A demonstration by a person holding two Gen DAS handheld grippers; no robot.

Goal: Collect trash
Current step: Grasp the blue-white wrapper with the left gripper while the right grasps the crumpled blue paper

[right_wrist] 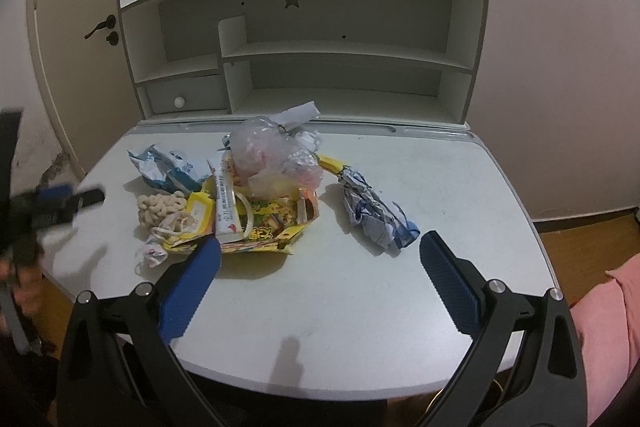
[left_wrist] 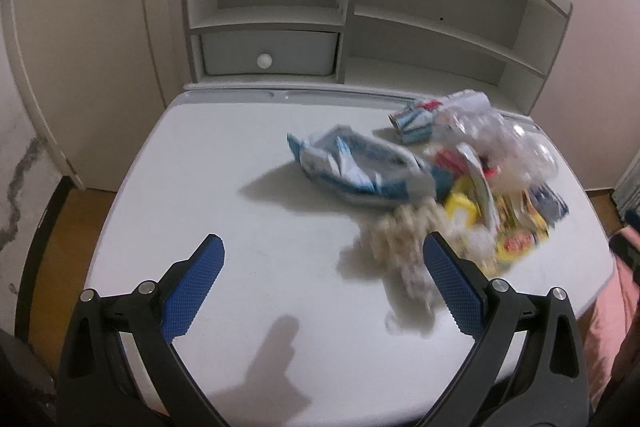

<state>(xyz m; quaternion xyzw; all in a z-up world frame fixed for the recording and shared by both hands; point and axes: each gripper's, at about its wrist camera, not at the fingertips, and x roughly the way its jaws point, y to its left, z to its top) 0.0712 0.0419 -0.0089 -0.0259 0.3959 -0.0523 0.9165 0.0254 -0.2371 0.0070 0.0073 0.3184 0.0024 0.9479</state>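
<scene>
A heap of trash lies on the white desk (right_wrist: 400,287): a yellow snack wrapper (right_wrist: 272,223), a clear plastic bag (right_wrist: 272,151), a white tube box (right_wrist: 226,203), a beige knotted cord (right_wrist: 160,209), a blue-and-white wrapper (right_wrist: 168,167) at the left and a crumpled blue-white wrapper (right_wrist: 372,211) apart at the right. My right gripper (right_wrist: 320,257) is open just in front of the heap, nothing between its pads. My left gripper (left_wrist: 324,259) is open over the desk, left of the blurred beige cord (left_wrist: 400,247) and the blue-white wrapper (left_wrist: 352,163). It also shows blurred as the left gripper (right_wrist: 60,203) at the desk's left edge.
A white shelf unit (right_wrist: 340,67) with a small drawer (right_wrist: 184,99) stands at the back of the desk. A door (left_wrist: 80,47) with a dark handle is at the left. A pink sleeve (right_wrist: 608,327) is at the right. Wooden floor shows around the desk.
</scene>
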